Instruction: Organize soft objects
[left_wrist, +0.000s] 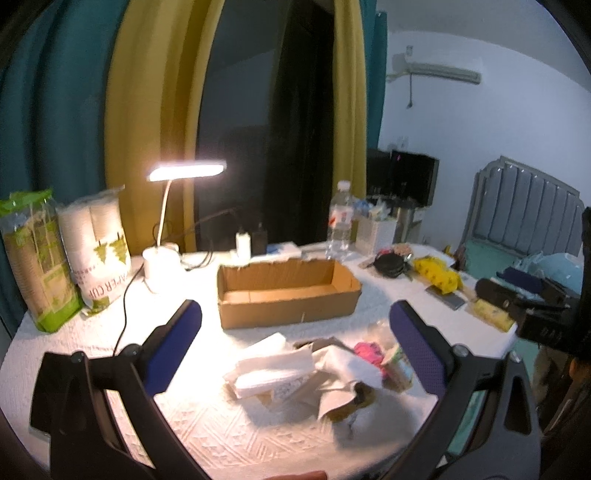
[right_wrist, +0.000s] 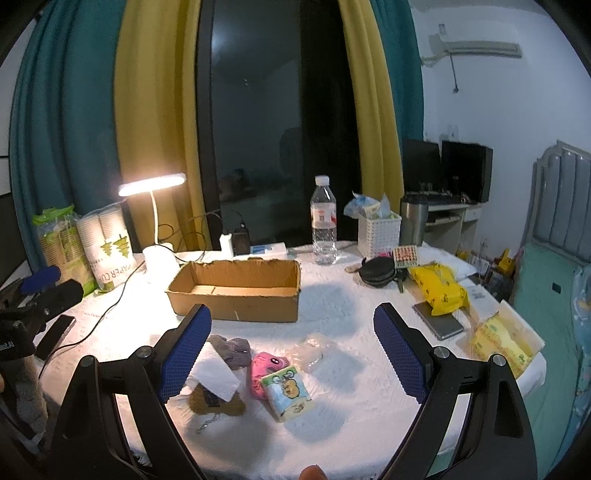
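Observation:
An open, empty cardboard box (left_wrist: 288, 291) (right_wrist: 236, 291) stands mid-table. In front of it lies a heap of soft things: folded white tissues (left_wrist: 273, 365) (right_wrist: 216, 373), a pink plush (left_wrist: 369, 352) (right_wrist: 264, 369), a small printed tissue pack (right_wrist: 288, 395), a grey knitted piece (right_wrist: 232, 349), a brown fuzzy piece (right_wrist: 207, 400) and crumpled clear plastic (right_wrist: 312, 350). My left gripper (left_wrist: 295, 343) is open above the heap, holding nothing. My right gripper (right_wrist: 291, 349) is open above the heap, empty. The right gripper body shows at the right edge of the left wrist view (left_wrist: 546, 317).
A lit desk lamp (left_wrist: 184, 171) and paper cup packs (left_wrist: 99, 251) stand at the back left. A water bottle (right_wrist: 324, 221), white basket (right_wrist: 378, 230), black round case (right_wrist: 376, 273), yellow packs (right_wrist: 439, 286), a phone (right_wrist: 437, 319) and a bed (right_wrist: 546, 295) lie right.

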